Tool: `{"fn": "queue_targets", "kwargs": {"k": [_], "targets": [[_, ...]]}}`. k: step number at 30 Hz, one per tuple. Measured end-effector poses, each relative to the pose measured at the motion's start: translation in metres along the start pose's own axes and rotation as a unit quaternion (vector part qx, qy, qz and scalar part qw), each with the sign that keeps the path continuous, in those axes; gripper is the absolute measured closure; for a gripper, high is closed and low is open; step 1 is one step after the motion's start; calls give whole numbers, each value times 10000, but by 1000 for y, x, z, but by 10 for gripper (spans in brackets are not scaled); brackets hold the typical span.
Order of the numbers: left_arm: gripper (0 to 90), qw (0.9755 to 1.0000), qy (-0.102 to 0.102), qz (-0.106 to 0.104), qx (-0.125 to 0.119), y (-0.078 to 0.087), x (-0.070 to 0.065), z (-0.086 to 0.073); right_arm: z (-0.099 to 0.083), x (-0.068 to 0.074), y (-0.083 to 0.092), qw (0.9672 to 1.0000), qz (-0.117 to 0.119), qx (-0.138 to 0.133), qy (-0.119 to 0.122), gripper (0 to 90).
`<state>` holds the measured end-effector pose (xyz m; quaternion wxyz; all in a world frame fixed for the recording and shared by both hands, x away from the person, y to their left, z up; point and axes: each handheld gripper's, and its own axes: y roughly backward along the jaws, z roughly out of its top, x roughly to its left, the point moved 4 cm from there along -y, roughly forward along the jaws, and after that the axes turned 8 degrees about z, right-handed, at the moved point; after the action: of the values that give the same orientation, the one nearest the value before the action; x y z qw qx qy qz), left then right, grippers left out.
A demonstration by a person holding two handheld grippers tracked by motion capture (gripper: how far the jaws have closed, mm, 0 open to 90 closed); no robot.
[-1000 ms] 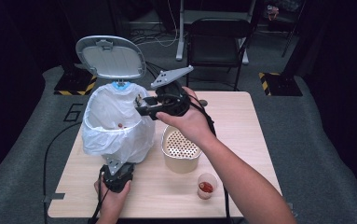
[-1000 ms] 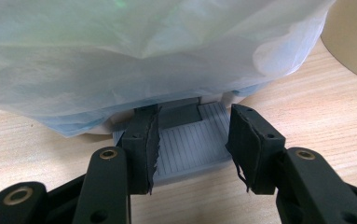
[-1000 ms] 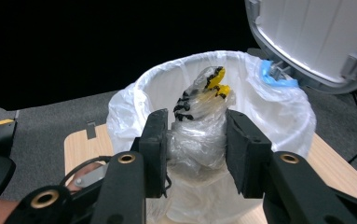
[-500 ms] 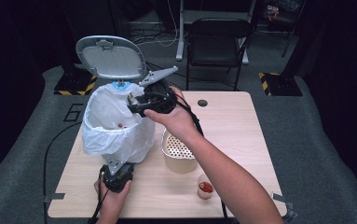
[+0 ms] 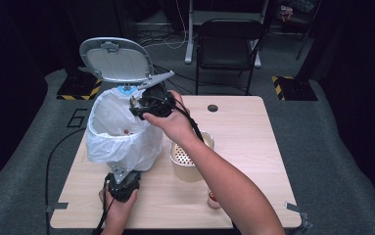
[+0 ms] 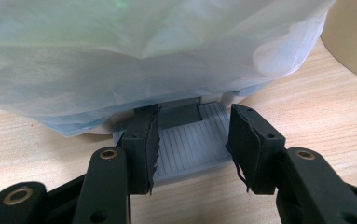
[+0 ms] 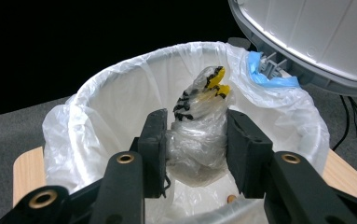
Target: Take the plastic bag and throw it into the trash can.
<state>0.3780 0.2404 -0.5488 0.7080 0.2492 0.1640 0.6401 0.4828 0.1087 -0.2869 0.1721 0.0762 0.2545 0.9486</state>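
Bin: a small white pedal bin lined with a thin translucent white plastic bag (image 5: 121, 137) stands on the left half of the pale wooden table (image 5: 253, 147); the liner folds out over the rim and hangs down the sides.
Lid: the grey rounded plastic lid (image 5: 116, 59) stands raised, tilted back behind the bin mouth; its ribbed inside shows at the upper right in the right gripper view (image 7: 316, 32).
Pedal: a grey ribbed plastic foot pedal (image 6: 190, 142) juts from the base of the bin at the table's near side.
Left gripper: the black two-jaw left gripper (image 6: 192, 144), held at the near table edge (image 5: 122, 185), has its jaws closed in on the two sides of the pedal, pads against its edges.
Right gripper: the black two-jaw right gripper (image 7: 197, 144), held above the bin mouth (image 5: 137, 104), clamps a crumpled clear plastic wrapper with yellow and black print (image 7: 197, 135).
Wrapper position: inside the bin's rim line, above the liner floor, pinched between both pads, printed end upward.
Neighbouring items: a beige round perforated container (image 5: 187, 159) stands just right of the bin; a small cup with red contents (image 5: 213, 198) stands near the front edge, partly hidden by the right forearm.
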Motion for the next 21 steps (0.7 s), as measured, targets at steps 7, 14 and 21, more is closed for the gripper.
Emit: {"fn": "queue_targets", "kwargs": {"k": [7, 14, 21], "targets": [[530, 10000, -8, 2, -2, 0, 0, 0, 1, 5, -15, 10000, 13, -34, 46, 527], [529, 10000, 5, 15, -40, 0, 0, 0, 3, 10, -11, 9999, -15, -128, 115, 431], [529, 10000, 5, 23, -53, -1, 0, 0, 1, 9, 1, 9998, -41, -138, 138, 414]]}}
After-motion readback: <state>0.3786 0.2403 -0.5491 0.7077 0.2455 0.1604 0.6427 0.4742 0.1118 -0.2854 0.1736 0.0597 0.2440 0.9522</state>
